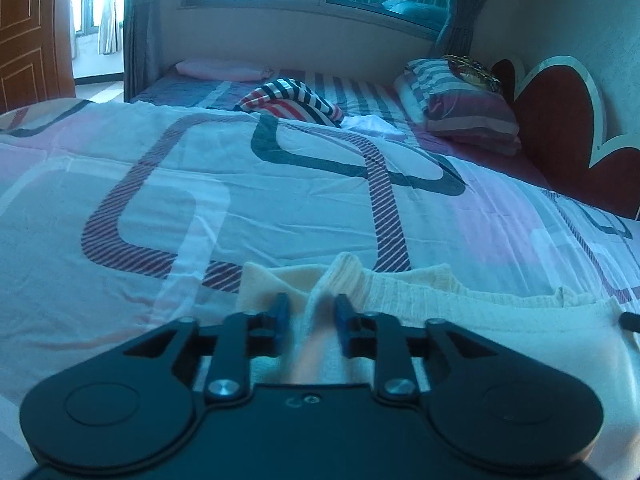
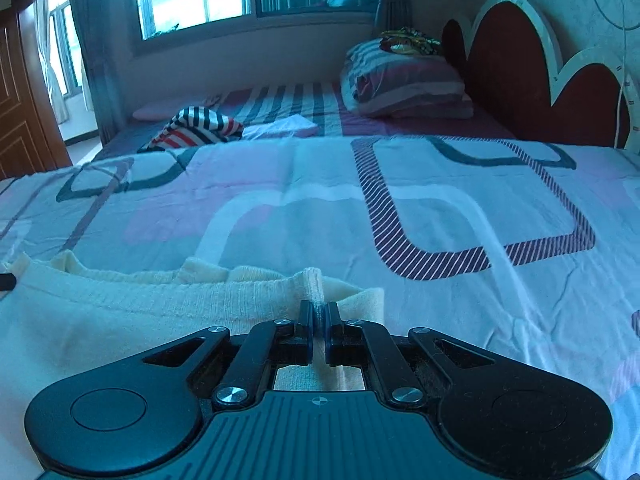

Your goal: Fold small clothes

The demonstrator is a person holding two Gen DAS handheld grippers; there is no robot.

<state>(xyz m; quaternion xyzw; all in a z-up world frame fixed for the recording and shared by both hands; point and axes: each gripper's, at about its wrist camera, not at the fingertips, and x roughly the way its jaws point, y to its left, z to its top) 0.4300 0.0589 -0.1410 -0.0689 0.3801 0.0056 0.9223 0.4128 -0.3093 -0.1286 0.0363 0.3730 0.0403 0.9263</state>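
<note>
Left wrist view: we find the left gripper (image 1: 308, 310) held low and level over the quilt (image 1: 240, 184), its fingers (image 1: 280, 308) standing apart, with a raised ridge of the cream garment (image 1: 460, 312) between them. Whether they bear on the cloth, we cannot tell. The garment lies flat at the near edge of the bed, its long axis running rightward across the frame.

Right wrist view: the right gripper (image 2: 319, 318) is likewise low and level, its fingers (image 2: 306, 320) drawn together and clamped on a pinched fold of the cream garment (image 2: 140, 312), which extends leftward. A striped garment (image 2: 196, 128) lies well apart, near the pillow (image 2: 404, 84).
</note>
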